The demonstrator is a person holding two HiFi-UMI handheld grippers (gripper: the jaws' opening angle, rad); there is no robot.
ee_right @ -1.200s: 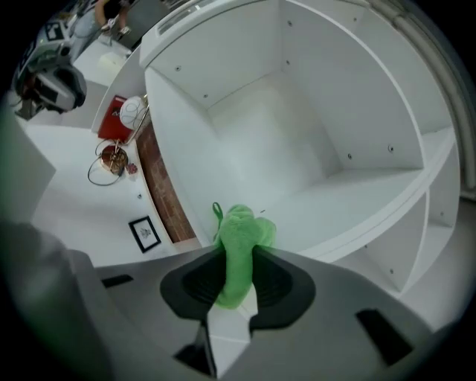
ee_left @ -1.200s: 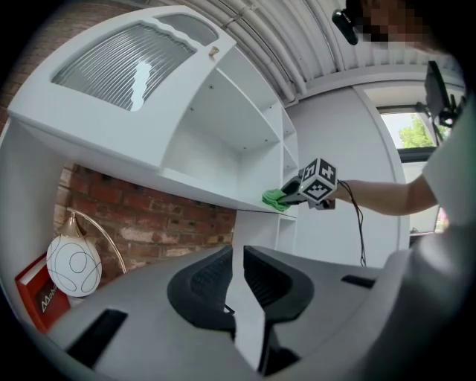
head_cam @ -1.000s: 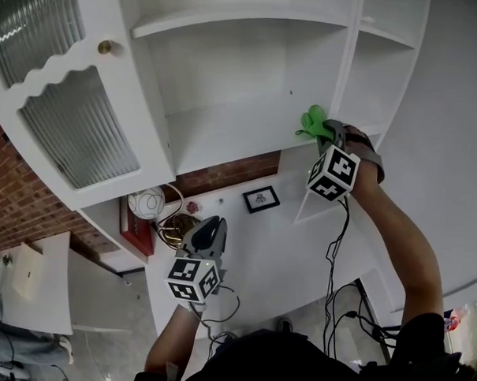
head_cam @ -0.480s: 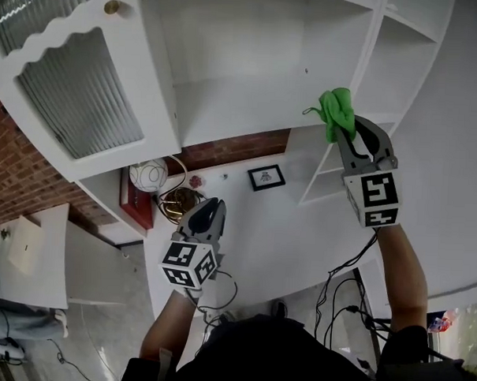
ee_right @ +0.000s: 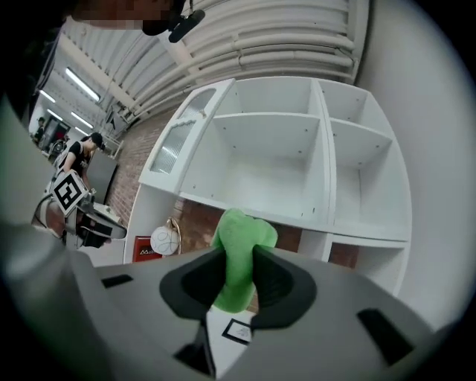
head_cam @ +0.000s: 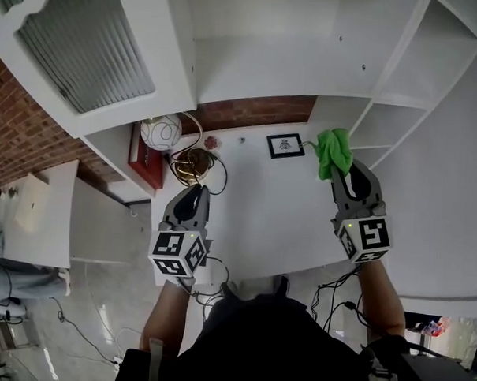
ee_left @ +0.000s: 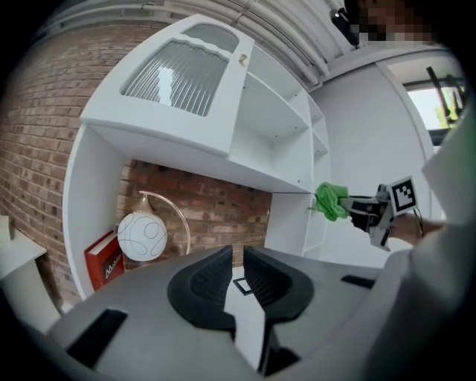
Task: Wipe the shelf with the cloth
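The green cloth point(head_cam: 332, 151) is bunched between the jaws of my right gripper point(head_cam: 347, 171), which is shut on it. It hangs in the air over the white desk, below and in front of the white shelf unit point(head_cam: 275, 73), touching no board. In the right gripper view the cloth point(ee_right: 239, 257) sticks up between the pads, with the shelf compartments point(ee_right: 275, 175) beyond it. My left gripper point(head_cam: 192, 204) is held low at the left, shut and holding nothing. From the left gripper view the cloth point(ee_left: 330, 201) and the right gripper point(ee_left: 355, 211) show off to the right.
A globe lamp point(head_cam: 160, 132), a red book point(head_cam: 137, 153) and a gold wire piece point(head_cam: 194, 162) stand in the nook under the shelf. A small framed picture point(head_cam: 285, 145) lies on the white desk point(head_cam: 261, 218). The ribbed-glass cupboard door point(head_cam: 87, 45) stands open at upper left. Cables point(head_cam: 337, 293) trail below the desk.
My right gripper has come back off the shelf edge and down over the desk, still holding the cloth. The head view has tilted down. The left gripper has barely moved.
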